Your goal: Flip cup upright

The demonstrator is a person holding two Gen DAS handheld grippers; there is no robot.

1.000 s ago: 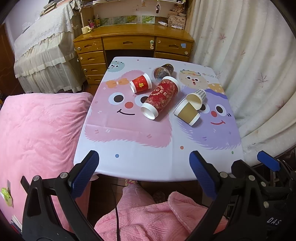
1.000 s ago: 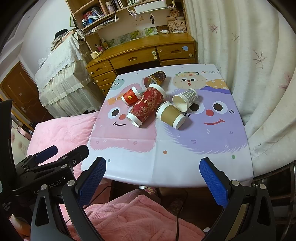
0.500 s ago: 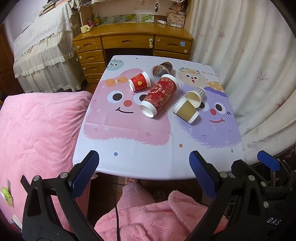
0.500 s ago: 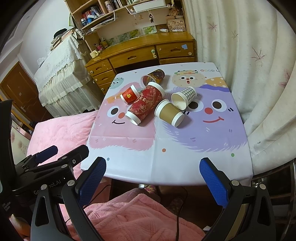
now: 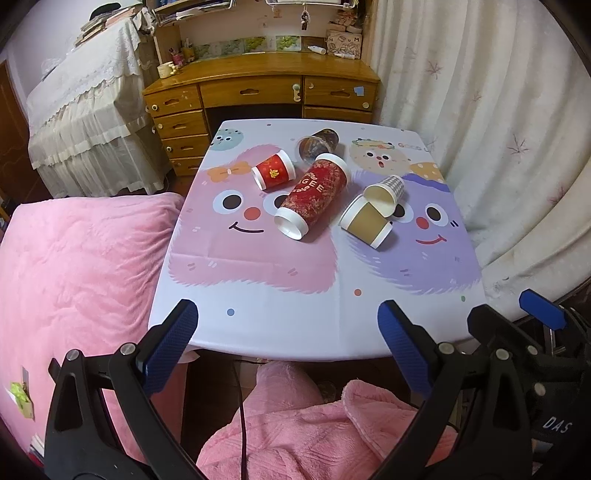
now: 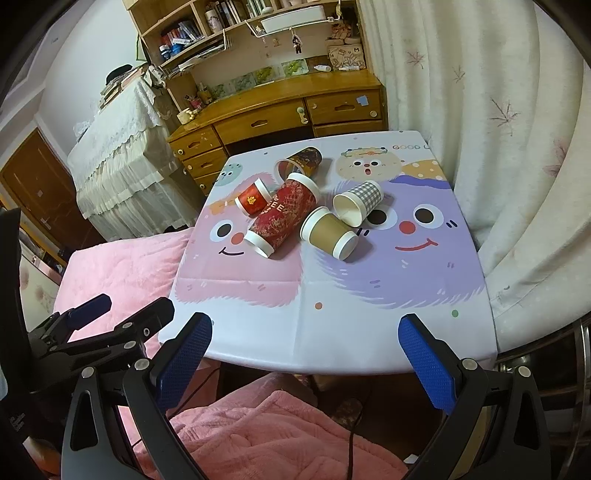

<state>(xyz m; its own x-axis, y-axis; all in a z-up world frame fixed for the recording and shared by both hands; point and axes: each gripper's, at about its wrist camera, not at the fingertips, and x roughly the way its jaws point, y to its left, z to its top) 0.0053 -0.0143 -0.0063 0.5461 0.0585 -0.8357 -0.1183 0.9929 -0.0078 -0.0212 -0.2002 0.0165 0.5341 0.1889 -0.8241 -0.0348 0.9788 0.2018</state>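
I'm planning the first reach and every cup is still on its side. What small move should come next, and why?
Probably ease the right gripper forward toward the brown cup. It lies nearest the front edge of the table, on that gripper's side, and both it and the left gripper are open, empty and short of the table.

light: even indoor | shadows: soft | edges: fisheye-warped, dark corners

Home bedroom: pink bed (image 5: pixel 74 258) left of cartoon-print table (image 5: pixel 258 288); wooden desk (image 5: pixel 258 85) with bookshelves (image 6: pixel 221 22) behind it, curtain (image 5: pixel 498 110) right.
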